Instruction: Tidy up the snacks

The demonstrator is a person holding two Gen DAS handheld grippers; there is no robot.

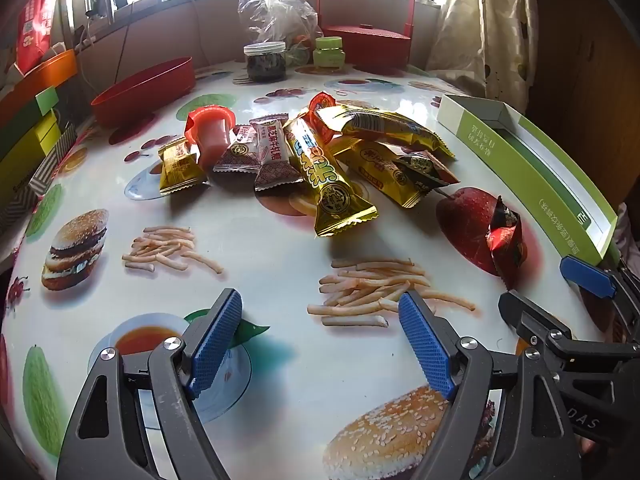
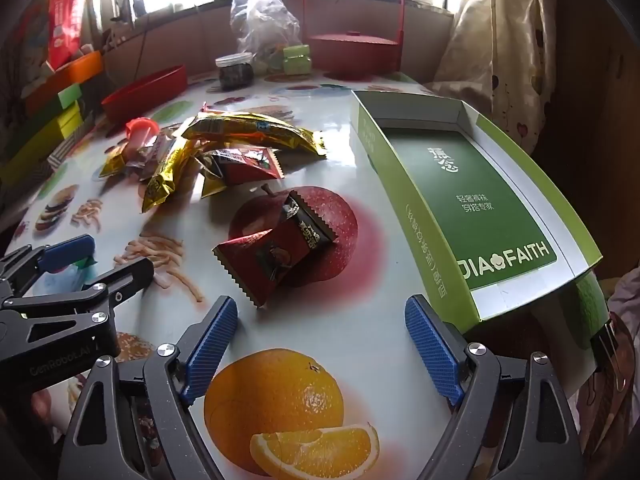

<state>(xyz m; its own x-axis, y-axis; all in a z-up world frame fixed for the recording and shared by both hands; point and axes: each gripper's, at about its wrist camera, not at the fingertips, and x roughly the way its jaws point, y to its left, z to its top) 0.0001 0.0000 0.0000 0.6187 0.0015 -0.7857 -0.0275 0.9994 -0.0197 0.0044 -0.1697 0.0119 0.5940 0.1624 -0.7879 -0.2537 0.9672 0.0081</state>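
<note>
Both grippers spread wide, nothing held. Left gripper (image 1: pixel 320 336) low at the bottom of its own view, blue pads (image 1: pixel 214 344) well apart, poised above the printed tablecloth (image 1: pixel 280 264). Right gripper (image 2: pixel 320 340) likewise low in its frame, jaws gaping, empty.

Snack pile (image 1: pixel 304 148) sitting mid-frame in the left wrist view, above the left gripper: gold wrappers, brown-and-white ones, and a long gold tube pack (image 1: pixel 328 172) slanting toward lower right. Red jelly cup (image 1: pixel 210 132) tipped on its side at the pile's left end, leaning on a small gold packet (image 1: pixel 178 164).

One red snack packet (image 2: pixel 276 252) lying apart from the heap, dead centre in the right wrist view, on top of the printed apple, just above and between the right gripper's fingertips. Same packet at right of centre in the left view.

Open green box (image 2: pixel 468 204) along the right side of the frame, nothing in it but its printed green floor.

Far end, upper frame: red bowl (image 1: pixel 144 92) upper left, dark jar (image 1: pixel 265 60), clear plastic bag (image 1: pixel 276 8), red handled basket (image 1: pixel 366 36).
</note>
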